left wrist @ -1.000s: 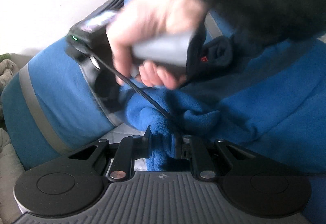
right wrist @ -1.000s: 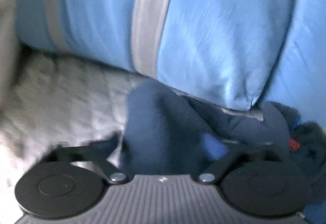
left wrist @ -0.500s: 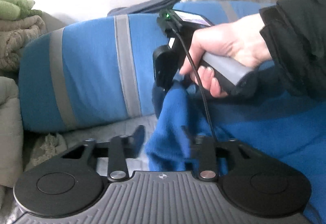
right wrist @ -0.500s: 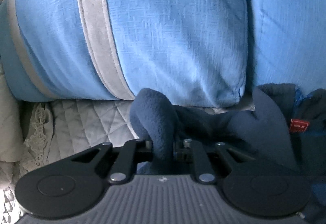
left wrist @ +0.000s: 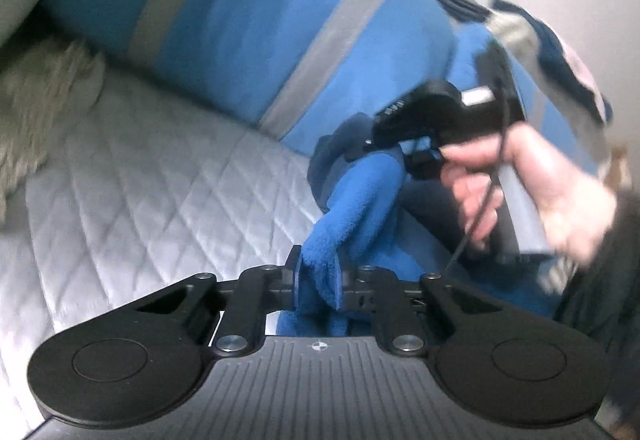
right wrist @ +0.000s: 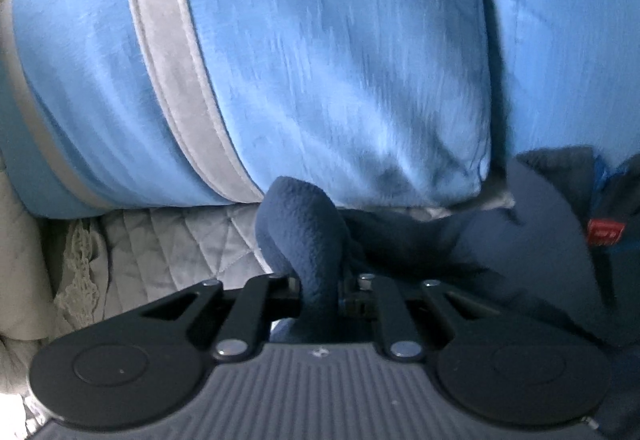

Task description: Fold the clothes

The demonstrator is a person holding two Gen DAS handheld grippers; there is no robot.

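A blue fleece garment (left wrist: 360,199) with a navy part lies on the bed against a pillow. My left gripper (left wrist: 318,272) has its jaws closing, and a bright blue fold of the fleece is pinched between the pads. A person's hand (left wrist: 552,179) holds my right gripper (left wrist: 372,145) at the garment's far end. In the right wrist view, that right gripper (right wrist: 322,280) is shut on a rolled navy fold (right wrist: 308,215) of the garment. A red tag (right wrist: 606,234) shows on the navy cloth at the right.
A long blue pillow (left wrist: 260,19) with grey stripes lies right behind the garment (right wrist: 320,59). The grey quilted bed cover (left wrist: 140,179) stretches to the left. Beige bedding (left wrist: 36,99) lies at the left, and folded clothes (left wrist: 552,51) sit behind the pillow at the right.
The left gripper opened, then shut again on the bright blue fleece while rolling and moving left. The right gripper closed onto the navy fold and holds it near the pillow.
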